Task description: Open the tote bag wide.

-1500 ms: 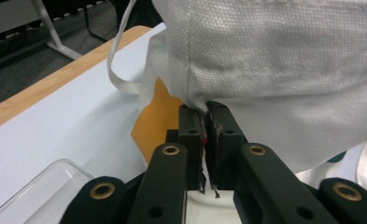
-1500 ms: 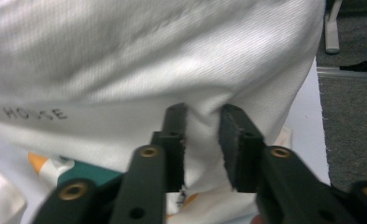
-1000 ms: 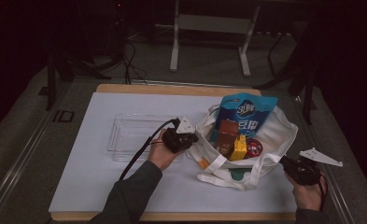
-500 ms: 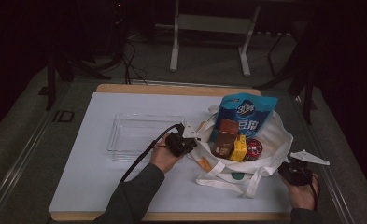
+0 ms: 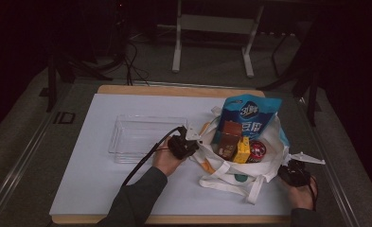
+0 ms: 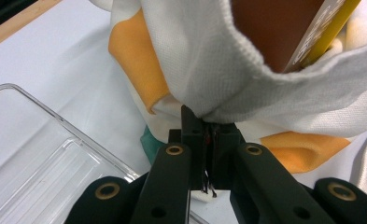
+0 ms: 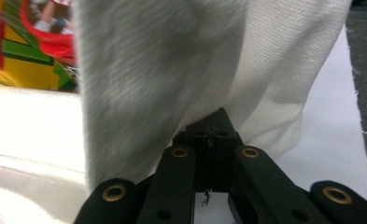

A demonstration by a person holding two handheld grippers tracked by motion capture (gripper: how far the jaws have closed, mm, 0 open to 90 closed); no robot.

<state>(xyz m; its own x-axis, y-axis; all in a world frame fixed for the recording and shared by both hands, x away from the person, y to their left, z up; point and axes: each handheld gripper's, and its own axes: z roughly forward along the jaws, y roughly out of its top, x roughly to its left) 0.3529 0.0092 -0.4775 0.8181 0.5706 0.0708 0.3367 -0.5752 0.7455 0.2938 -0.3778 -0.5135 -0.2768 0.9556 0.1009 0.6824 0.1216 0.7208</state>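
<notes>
A white cloth tote bag with orange patches lies open on the white table top. Inside it stand a blue snack bag, a brown box, a yellow box and a red round tin. My left gripper is shut on the bag's left rim, and in the left gripper view the cloth is pinched between the pads of that gripper. My right gripper is shut on the bag's right rim, where a fold of cloth runs into the closed gripper.
A clear plastic tray sits just left of the bag, close to my left hand, and its corner lies beside the left jaws. The bag's straps trail toward the table's front edge. The grey floor drops off right of my right hand.
My right gripper has sunk and come toward the front edge, drawing the bag's right rim down and outward. The bag's mouth now lies lower and wider. The left gripper has stayed put.
</notes>
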